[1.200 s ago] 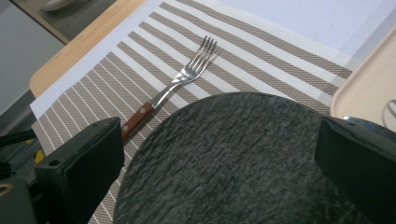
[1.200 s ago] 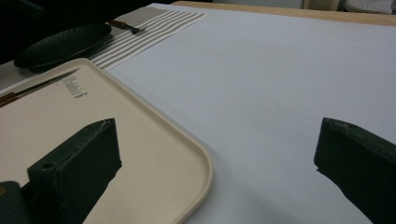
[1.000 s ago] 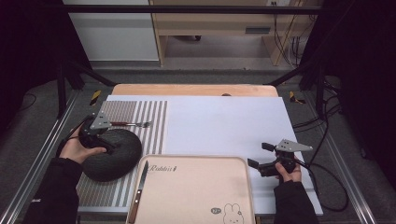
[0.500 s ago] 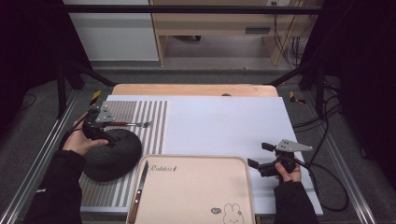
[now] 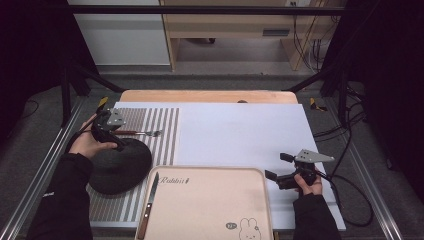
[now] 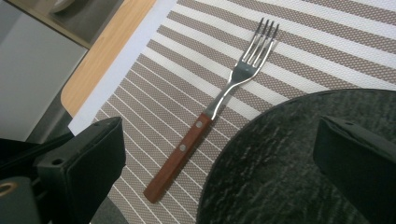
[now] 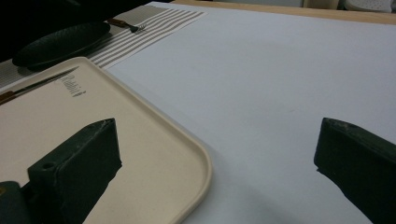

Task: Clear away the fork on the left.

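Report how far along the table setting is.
Done: the dark plate and fork lie on the striped placemat, fork beside the plate. In hand: nothing is gripped; the left gripper hovers open over the fork and plate edge, and the right gripper waits open beside the beige tray. Left, probably: the knife lies on the tray, not on the placemat.

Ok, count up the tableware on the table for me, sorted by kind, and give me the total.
Forks: 1, fork on the striped placemat
Knives: 1, knife on the tray
Plates: 1, black plate
Trays: 1, beige tray
Placemats: 1
Total: 5
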